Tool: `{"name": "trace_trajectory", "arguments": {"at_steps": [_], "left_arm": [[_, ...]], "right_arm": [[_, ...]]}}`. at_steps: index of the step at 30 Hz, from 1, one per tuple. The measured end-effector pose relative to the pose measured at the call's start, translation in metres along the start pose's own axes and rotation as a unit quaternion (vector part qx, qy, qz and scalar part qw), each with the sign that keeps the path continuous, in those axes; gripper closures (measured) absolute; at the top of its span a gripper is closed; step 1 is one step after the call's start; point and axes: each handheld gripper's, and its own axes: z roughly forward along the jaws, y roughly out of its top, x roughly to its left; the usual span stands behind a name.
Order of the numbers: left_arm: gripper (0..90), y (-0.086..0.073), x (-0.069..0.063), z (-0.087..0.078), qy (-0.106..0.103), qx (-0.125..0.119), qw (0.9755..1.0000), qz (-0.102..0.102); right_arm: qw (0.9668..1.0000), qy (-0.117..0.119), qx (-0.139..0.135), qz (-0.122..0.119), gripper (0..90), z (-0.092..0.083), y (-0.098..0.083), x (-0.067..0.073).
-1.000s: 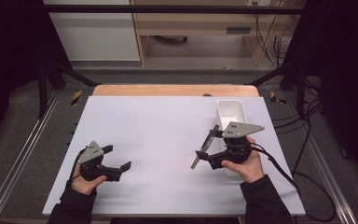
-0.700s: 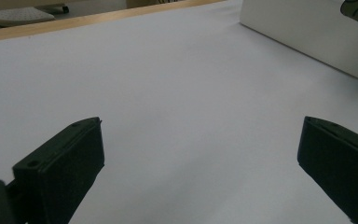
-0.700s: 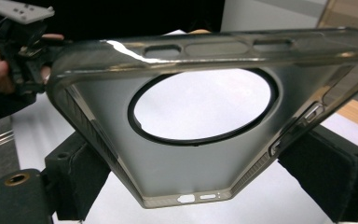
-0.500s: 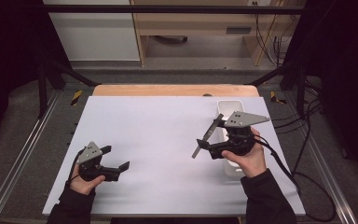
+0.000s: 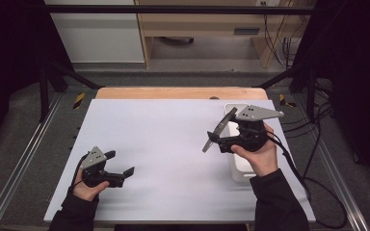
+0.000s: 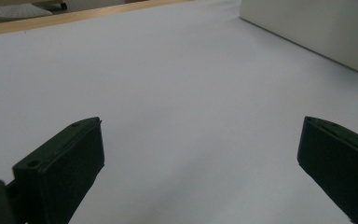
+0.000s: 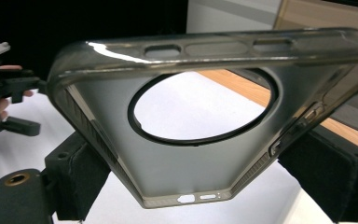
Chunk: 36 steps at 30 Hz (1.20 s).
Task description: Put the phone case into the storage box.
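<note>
A translucent smoky-grey phone case (image 5: 220, 129) with a round cut-out is held above the white mat (image 5: 164, 134) at the right, tilted on edge. My right gripper (image 5: 221, 139) is shut on it, in a hand beside a white bin (image 5: 241, 168). In the right gripper view the case (image 7: 168, 163) spans the space between both jaws of the right gripper (image 7: 198, 179). My left gripper (image 5: 120, 162) rests low on the mat at the front left, open and holding nothing. In its own view the left gripper (image 6: 200, 163) has its jaws wide apart over bare mat.
The long white bin (image 6: 307, 28) lies along the mat's right edge, partly under the right hand. A wooden table edge (image 5: 173, 93) runs along the back. Metal rails flank both sides, and cables trail off at the right.
My right gripper has risen and moved a little farther back with the phone case, which now tilts more steeply. The left gripper has stayed put.
</note>
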Motion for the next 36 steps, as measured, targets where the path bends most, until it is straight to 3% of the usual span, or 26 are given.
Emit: {"name": "trace_trajectory", "arguments": {"at_steps": [19, 36], "left_arm": [[0.1, -0.001, 0.000, 0.001, 0.000, 0.002, 1.0000, 0.001], [0.1, -0.002, 0.000, 0.002, -0.002, 0.003, 1.0000, 0.003]], "right_arm": [[0.9958, -0.084, -0.010, 0.035, 12.2, -0.001, 0.012, -0.021], [0.9860, -0.157, -0.003, 0.058, 12.2, 0.005, 0.021, -0.047]]}}
